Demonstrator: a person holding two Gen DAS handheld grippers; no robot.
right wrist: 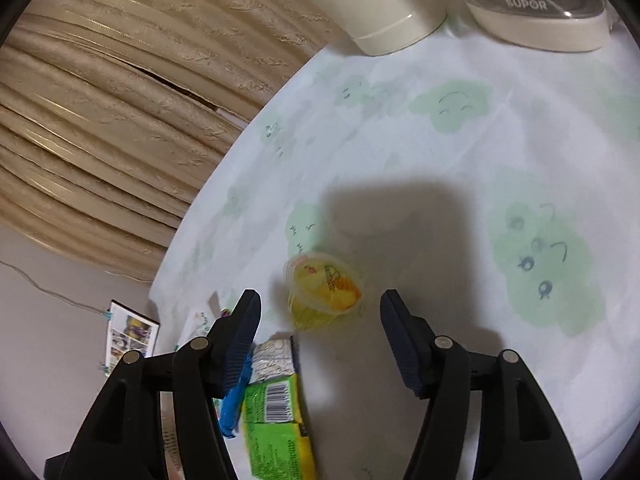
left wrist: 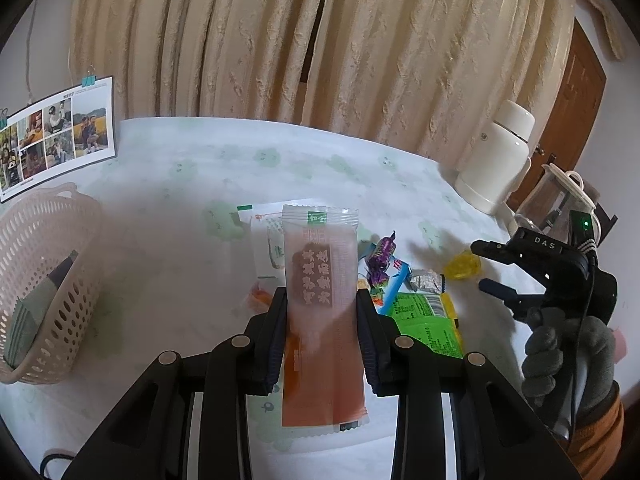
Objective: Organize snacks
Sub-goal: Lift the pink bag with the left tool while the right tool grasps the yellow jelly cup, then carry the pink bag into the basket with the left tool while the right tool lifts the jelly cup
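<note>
**Asker:** What's closest to you right now?

**Me:** My left gripper (left wrist: pixel 322 332), clenched on a long pinkish-orange plastic snack sachet (left wrist: pixel 322 312) with brown lettering. The sachet stands upright between the pads, lifted clear of the white tablecloth with pale green smiling blobs (left wrist: pixel 180 248).

**Asker:** And your other tool?

**Me:** My right gripper (right wrist: pixel 320 336) is spread wide and holds nothing. It hangs over a small clear jelly cup with yellow filling (right wrist: pixel 324 290), which sits on the cloth between the two fingers, with neither touching it as far as I can see.

**Asker:** Where does everything go?

**Me:** Into the pale pink perforated plastic basket (left wrist: pixel 76 280), I judge. The sachet is well to the right of the basket, not yet over it.

**Asker:** How much is sorted?

**Me:** Little, by my reckoning. Inside the basket I see one muted green striped packet (left wrist: pixel 28 316) leaning on the wall; whether more lies beneath it I cannot tell.

**Asker:** What's left?

**Me:** A heap farther right of the basket than my sachet: a bright green foil bag with a barcode (right wrist: pixel 276 428), a blue wrapper (right wrist: pixel 234 404), a purple wrapped sweet (left wrist: pixel 380 260), a silver crinkled packet (right wrist: pixel 274 360), a white flat sachet with green print (left wrist: pixel 268 236), and a small orange piece (left wrist: pixel 258 298) nearest the basket. The jelly cup lies farthest from it.

**Asker:** So?

**Me:** Early going, with most still out.
</note>
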